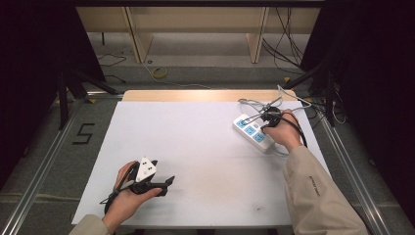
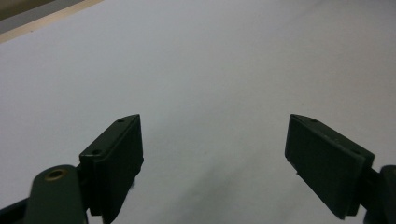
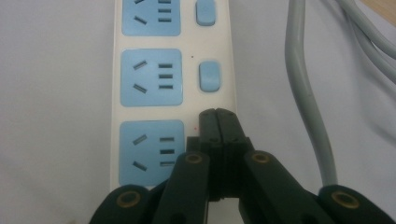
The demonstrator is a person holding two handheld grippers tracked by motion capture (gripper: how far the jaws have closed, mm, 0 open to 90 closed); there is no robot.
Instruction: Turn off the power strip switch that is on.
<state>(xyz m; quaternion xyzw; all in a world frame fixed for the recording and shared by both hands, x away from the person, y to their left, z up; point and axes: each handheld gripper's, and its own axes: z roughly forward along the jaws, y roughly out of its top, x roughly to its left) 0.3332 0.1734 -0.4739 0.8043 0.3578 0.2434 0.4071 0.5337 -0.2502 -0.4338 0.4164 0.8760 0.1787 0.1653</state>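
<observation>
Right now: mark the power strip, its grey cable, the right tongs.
power strip (image 3: 150,77), right gripper view, middle blue socket face.
grey cable (image 3: 303,88), right gripper view, mid-run beside strip.
right tongs (image 3: 217,116), right gripper view, shut tips.

One power strip (image 1: 252,131), two grippers (image 1: 169,182) (image 1: 265,119)

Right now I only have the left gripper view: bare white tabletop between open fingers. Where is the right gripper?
Observer: The right gripper is at the far right of the white table, over a white plastic power strip with three blue sockets.
Operator: Are its fingers open too?
Observer: No, its fingers are shut together, with nothing between them.
Operator: Which part of the strip are they over?
Observer: Their tips sit beside the nearest socket, in line with the row of small blue rocker switches.
</observation>
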